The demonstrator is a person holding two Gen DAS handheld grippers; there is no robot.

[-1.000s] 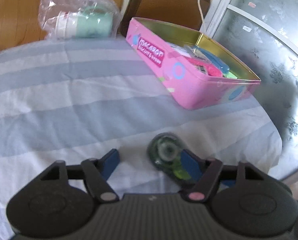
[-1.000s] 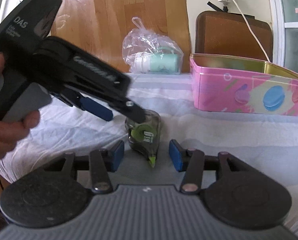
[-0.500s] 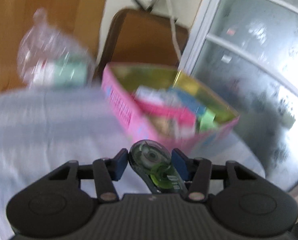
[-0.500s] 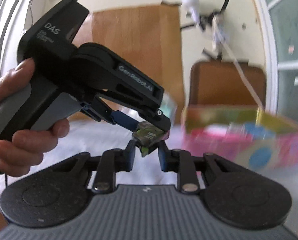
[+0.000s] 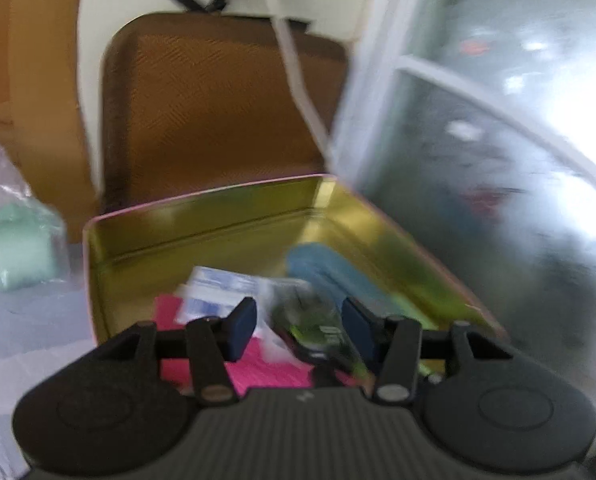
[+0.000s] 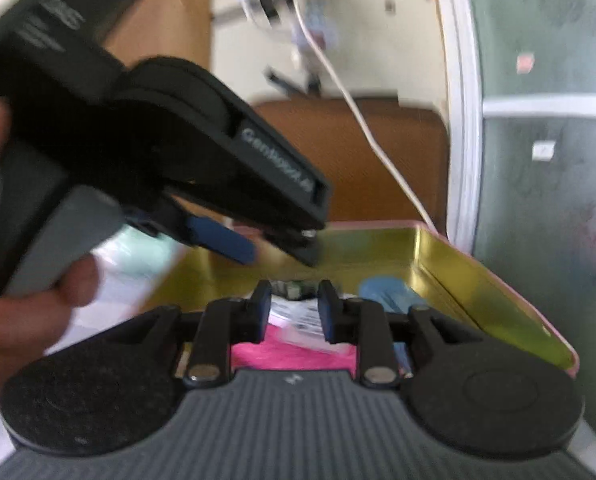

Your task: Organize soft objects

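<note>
Setting: striped cloth before a frosted window, brown case at 12 o'clock. Pink tin, partly filled. Left gripper: spread, correction-tape dispenser loose between the pads, apparently dropping in. Right gripper: parted, empty. Step: depositing. Next: withdraw clear of the rim.

The tape roller, clear with a green core, shows blurred over the tin, an open pink box with a gold inside. In the tin lie pink, white and blue items.
</note>
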